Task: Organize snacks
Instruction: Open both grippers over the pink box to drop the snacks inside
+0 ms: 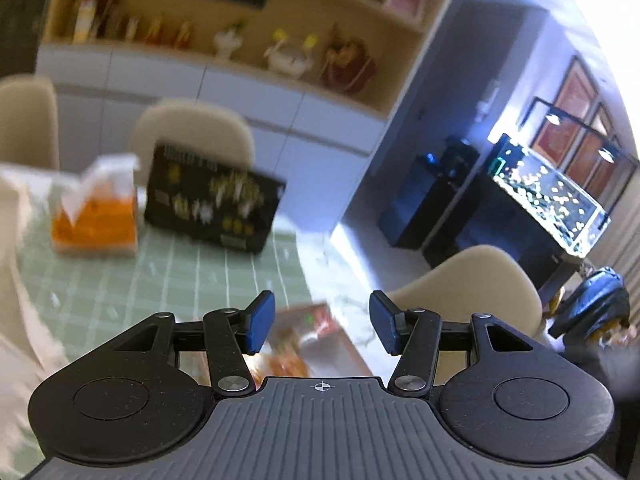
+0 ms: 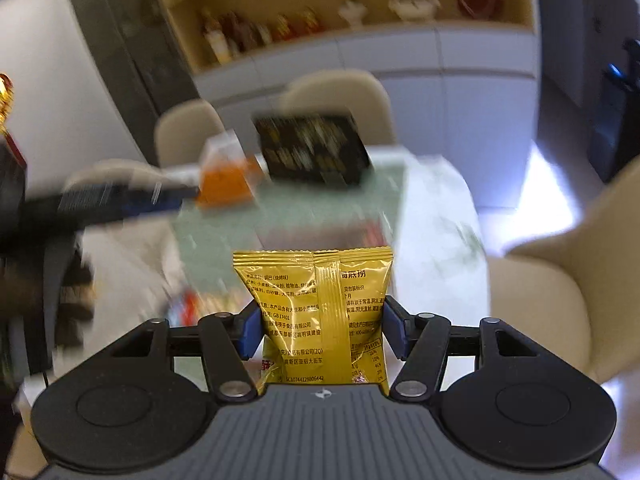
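Gold snack packet (image 2: 316,312) is clamped by the right gripper (image 2: 316,330); nothing is held between the left gripper (image 1: 322,326) fingers, parted above the table (image 1: 192,276) edge.

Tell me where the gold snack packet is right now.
In the right wrist view, the gold snack packet is held upright between the right gripper fingers, above the table.
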`<state>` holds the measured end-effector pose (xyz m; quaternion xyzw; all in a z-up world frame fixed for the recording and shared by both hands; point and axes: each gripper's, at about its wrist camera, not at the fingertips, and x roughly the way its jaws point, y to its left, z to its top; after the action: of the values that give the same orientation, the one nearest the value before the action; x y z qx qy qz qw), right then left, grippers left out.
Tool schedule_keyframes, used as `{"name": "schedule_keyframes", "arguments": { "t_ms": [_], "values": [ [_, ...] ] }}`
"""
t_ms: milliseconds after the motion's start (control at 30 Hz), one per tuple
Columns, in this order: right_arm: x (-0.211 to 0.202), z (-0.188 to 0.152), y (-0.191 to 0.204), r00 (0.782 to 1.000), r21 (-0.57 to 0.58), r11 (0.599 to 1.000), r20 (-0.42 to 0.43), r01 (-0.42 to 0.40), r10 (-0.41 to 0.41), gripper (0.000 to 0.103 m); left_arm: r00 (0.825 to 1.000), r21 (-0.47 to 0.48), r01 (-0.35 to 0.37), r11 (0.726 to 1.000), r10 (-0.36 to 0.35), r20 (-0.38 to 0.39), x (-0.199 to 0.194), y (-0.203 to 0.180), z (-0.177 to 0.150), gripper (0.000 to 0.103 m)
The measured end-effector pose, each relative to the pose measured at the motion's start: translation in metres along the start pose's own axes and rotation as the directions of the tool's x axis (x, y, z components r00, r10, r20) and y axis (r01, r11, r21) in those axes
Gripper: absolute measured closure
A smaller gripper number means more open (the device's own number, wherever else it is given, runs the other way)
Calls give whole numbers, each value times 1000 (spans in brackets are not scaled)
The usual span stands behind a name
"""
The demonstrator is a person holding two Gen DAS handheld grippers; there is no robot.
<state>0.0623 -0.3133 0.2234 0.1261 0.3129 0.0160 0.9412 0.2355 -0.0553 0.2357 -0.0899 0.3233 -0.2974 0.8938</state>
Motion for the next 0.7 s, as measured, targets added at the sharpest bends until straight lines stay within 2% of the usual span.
{"name": "schedule_keyframes", "arguments": {
  "t_ms": [33, 67, 100, 133, 233, 300, 400, 500, 600, 633, 700],
  "values": [
    [6, 13, 7, 1000, -24, 1000, 6, -1, 1, 42, 1000, 16, -9, 1000, 9, 11, -9, 0, 4, 45],
    [16, 28, 16, 1000, -58, 998, 7, 8, -7, 35, 1000, 25, -26, 999, 25, 17, -15, 2, 6, 45],
    [25, 37, 21, 1000, -77, 997, 0, 20, -20, 23, 999, 30, -42, 999, 42, 17, -18, 5, 8, 45],
    [34, 46, 27, 999, -91, 995, -7, 34, -35, 20, 998, 34, -61, 998, 61, 12, -21, 10, 8, 45],
    [54, 58, 40, 998, -122, 992, -31, 46, -50, 20, 992, 41, -124, 991, 125, -19, -20, 36, -1, 45],
    [58, 56, 43, 998, -125, 992, -42, 32, -38, 20, 983, 7, -174, 985, 174, -62, -12, 64, -11, 45],
    [69, 35, 42, 995, -116, 993, -94, 0, -11, 20, 964, -40, -231, 972, 223, -142, 9, 103, -27, 45],
    [87, -4, 37, 984, -112, 994, -176, 6, -26, 20, 939, -53, -275, 960, 256, -230, 43, 130, -45, 45],
    [107, -49, 32, 963, -75, 997, -270, -15, -6, 20, 929, -54, -229, 972, 202, -310, 80, 137, -63, 45],
    [113, -65, 32, 953, -63, 998, -302, -33, 12, 20, 921, -41, -213, 976, 187, -341, 95, 135, -68, 45],
    [123, -95, 37, 935, -62, 997, -354, -56, 30, 20, 895, -17, -209, 978, 184, -407, 121, 128, -80, 45]
  ]
}}
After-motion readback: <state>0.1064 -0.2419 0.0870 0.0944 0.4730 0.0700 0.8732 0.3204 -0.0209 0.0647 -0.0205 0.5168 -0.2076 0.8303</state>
